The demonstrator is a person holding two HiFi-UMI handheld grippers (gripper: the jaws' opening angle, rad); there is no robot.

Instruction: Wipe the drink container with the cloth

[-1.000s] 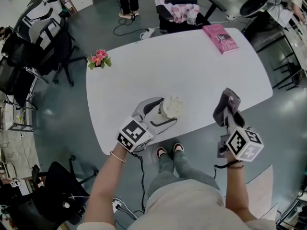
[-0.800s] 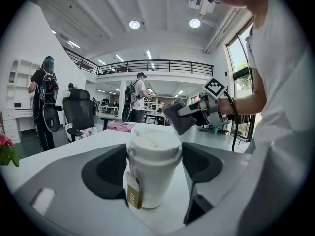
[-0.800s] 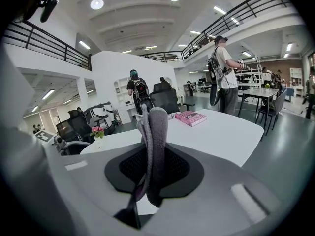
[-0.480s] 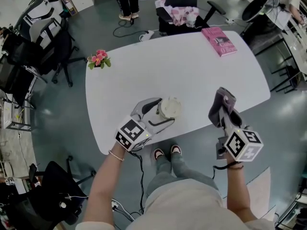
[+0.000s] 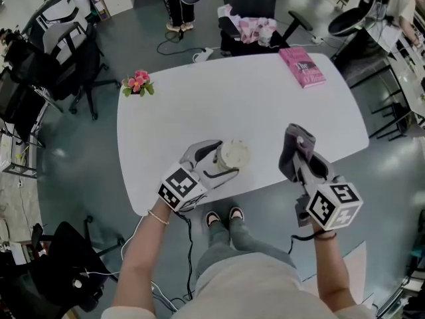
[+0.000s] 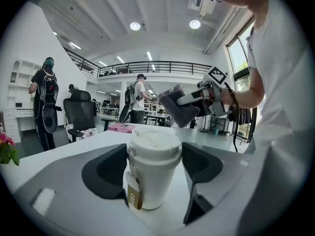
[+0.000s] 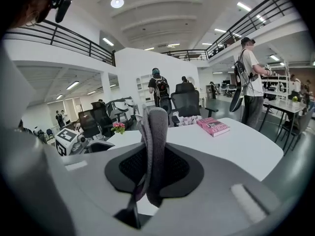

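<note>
The right gripper (image 5: 300,162), clenching the cloth (image 5: 291,142), has drifted nearer the cup (image 5: 234,154) the left gripper (image 5: 222,159) grasps.

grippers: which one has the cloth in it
The right gripper: it pinches the grey cloth; the left gripper has the white cup between its jaws.

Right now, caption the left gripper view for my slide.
Left gripper clamps a lidded white cup; right gripper holds the grey cloth beyond it.

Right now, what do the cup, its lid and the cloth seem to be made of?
The cup looks like paper: matte white wall. Its lid is probably thin plastic: smooth, moulded rim. The cloth is soft grey fabric, perhaps microfibre: fuzzy nap, limp folds.
</note>
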